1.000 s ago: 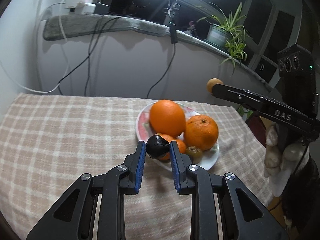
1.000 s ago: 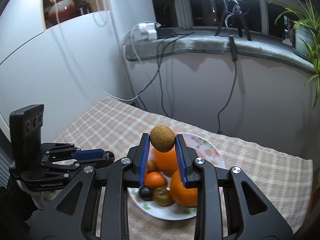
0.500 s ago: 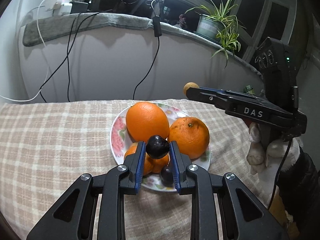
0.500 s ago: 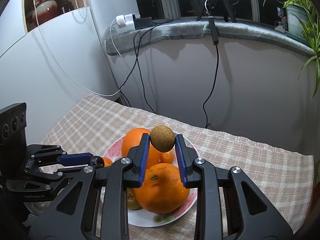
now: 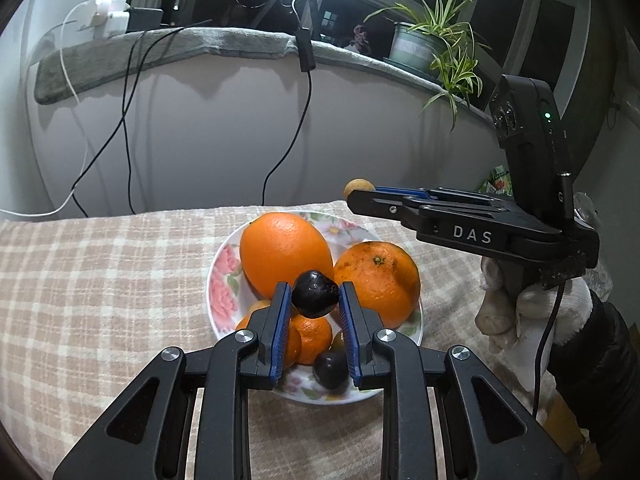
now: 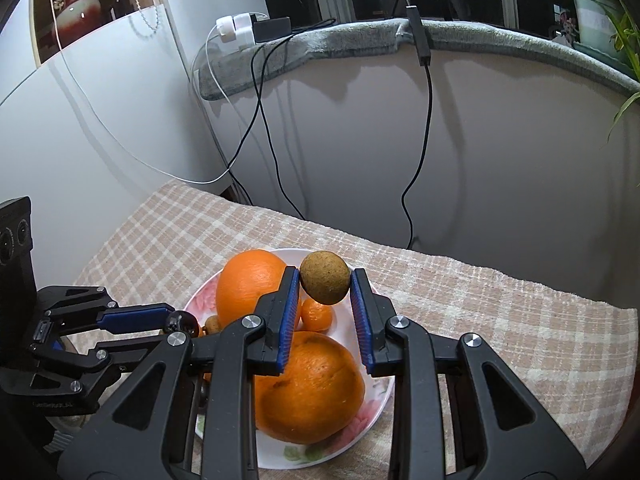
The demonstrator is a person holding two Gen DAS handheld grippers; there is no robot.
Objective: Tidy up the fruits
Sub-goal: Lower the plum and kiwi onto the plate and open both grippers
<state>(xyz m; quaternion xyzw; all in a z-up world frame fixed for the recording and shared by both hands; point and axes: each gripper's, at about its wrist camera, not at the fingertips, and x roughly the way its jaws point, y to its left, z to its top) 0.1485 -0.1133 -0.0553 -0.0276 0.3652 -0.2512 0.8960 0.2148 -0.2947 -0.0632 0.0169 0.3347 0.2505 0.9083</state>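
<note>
potted plant (image 5: 434,42), perhaps cables (image 5: 128,120) behind

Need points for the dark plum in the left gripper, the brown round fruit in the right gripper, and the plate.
dark plum (image 5: 315,294), left wrist view, middle of its front face between the pads.
brown round fruit (image 6: 324,277), right wrist view, centre of its skin.
flowered plate (image 5: 223,280), left wrist view, bare left rim with pink flower.
</note>
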